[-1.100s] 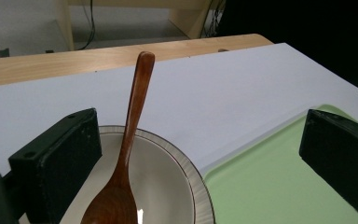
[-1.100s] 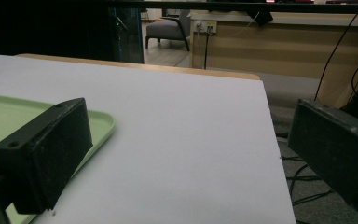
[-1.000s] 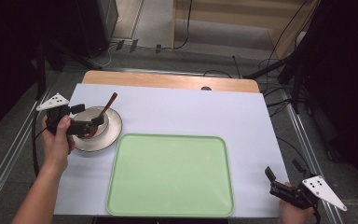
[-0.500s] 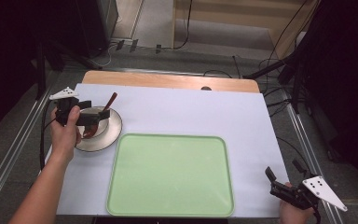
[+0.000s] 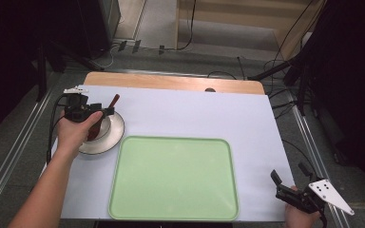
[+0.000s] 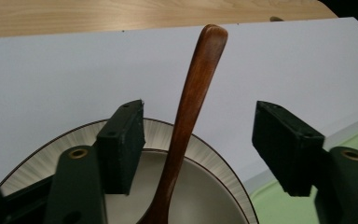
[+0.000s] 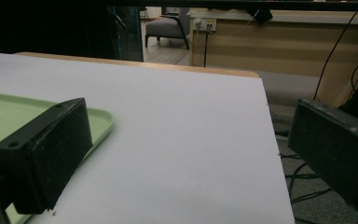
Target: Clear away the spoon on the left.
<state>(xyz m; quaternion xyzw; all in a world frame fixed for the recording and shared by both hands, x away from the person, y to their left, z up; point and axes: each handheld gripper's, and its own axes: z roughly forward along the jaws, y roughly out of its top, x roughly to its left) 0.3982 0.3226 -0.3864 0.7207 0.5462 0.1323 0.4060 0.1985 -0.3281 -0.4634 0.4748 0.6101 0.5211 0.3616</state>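
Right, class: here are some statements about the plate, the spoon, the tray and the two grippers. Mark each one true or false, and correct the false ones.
1. The wooden spoon rests in the plate. True.
2. The left gripper is shut on the spoon's handle. False: its jaws stand open on either side of the handle, not touching it.
3. The green tray has nothing on it. True.
4. The right gripper hovers over the plate. False: it is at the table's near right corner, far from the plate.
5. The plate sits on the tray. False: it sits on the white table cover, beside the tray's far left corner.
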